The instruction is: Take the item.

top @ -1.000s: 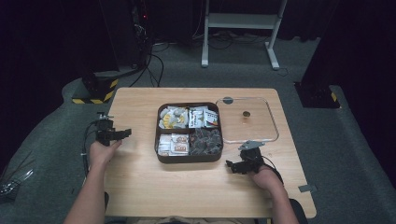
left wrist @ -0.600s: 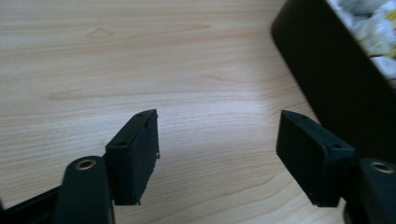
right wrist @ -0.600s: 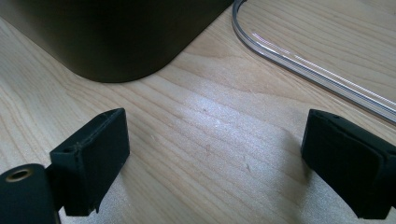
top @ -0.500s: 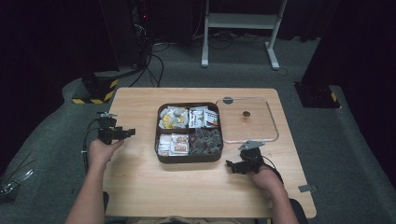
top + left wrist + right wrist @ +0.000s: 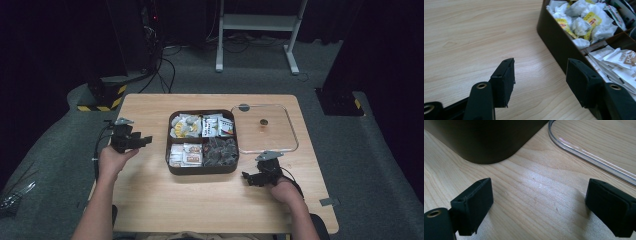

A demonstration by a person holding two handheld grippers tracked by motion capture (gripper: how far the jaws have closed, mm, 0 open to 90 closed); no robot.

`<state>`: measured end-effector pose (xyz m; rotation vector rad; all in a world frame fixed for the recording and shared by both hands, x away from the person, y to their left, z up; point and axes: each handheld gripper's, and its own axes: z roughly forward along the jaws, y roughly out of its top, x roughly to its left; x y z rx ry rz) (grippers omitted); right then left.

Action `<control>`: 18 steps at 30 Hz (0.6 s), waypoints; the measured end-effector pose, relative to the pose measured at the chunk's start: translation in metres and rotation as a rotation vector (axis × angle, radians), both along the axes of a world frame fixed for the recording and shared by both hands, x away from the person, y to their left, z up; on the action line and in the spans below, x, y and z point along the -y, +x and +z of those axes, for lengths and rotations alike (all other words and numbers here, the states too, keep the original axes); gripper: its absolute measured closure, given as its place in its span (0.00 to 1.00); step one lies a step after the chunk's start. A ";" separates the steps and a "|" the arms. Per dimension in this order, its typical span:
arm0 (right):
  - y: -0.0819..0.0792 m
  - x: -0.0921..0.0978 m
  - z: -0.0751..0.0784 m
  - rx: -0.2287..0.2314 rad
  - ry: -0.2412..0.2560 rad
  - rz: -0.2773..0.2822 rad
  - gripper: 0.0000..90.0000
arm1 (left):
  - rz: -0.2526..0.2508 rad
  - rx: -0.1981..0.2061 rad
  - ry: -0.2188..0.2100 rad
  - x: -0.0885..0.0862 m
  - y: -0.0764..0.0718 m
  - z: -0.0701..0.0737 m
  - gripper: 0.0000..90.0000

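Note:
A dark brown box (image 5: 202, 169) with four compartments stands mid-table, filled with white and yellow packets (image 5: 184, 125), white sachets (image 5: 185, 154) and dark packets (image 5: 220, 150). To its right lies a clear lid (image 5: 265, 128) with a small round knob. My left gripper (image 5: 145, 140) hovers left of the box, open and empty, its jaws aimed at the box wall (image 5: 554, 40). My right gripper (image 5: 246, 176) rests low by the box's front right corner (image 5: 489, 142), open wide with bare wood between its jaws. The lid's rim (image 5: 584, 153) runs just beyond it.
The wooden table (image 5: 200, 205) has free room at the front and on the left. A white table frame (image 5: 255, 22) and cables lie on the grey floor behind. A yellow-black striped block (image 5: 102, 95) sits off the table's far left corner.
My left gripper has drifted slightly right, toward the box. The right gripper has stayed where it was.

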<state>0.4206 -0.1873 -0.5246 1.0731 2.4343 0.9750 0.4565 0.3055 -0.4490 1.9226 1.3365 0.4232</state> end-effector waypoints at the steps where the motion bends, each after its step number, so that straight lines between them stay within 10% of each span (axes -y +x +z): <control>1: 0.000 0.000 0.000 -0.001 0.000 -0.001 0.09 | -0.007 0.001 -0.002 0.003 0.000 0.001 0.46; 18: -0.002 0.001 0.000 0.001 0.000 -0.003 0.09 | -0.158 0.042 -0.043 0.042 0.003 0.015 0.55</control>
